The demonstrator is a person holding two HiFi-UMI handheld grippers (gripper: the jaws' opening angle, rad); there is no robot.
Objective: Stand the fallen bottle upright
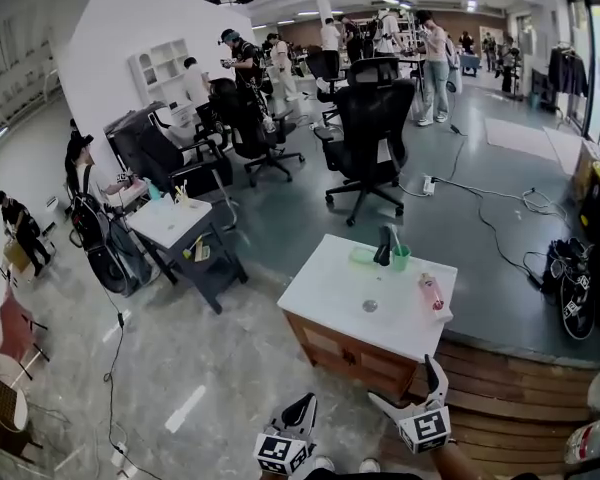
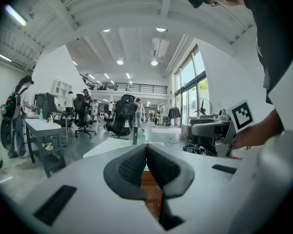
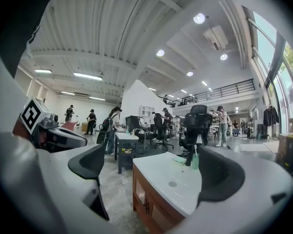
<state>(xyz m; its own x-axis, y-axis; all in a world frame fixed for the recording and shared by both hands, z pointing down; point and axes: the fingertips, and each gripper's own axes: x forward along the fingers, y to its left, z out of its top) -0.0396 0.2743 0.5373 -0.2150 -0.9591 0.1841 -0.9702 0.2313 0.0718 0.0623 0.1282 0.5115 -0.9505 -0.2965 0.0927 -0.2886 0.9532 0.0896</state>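
The right claw [image 3: 154,164] is gaping empty and the left claw [image 2: 146,151] is pinching shut on nothing. The pink bottle [image 1: 431,292] is lying ahead of the right claw, near the surface [image 1: 330,288] edge; a clumsy nudge is risking a roll-off.

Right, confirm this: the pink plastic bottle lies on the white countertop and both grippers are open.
Wrong on one point: the left gripper is shut, jaws together on nothing, as the left gripper view shows. The right gripper is open, and the pink plastic bottle lies on the white countertop.

1 bottle [image 1: 431,292], 1 cup [image 1: 401,258], 2 claws [image 1: 305,405] [image 1: 410,383].
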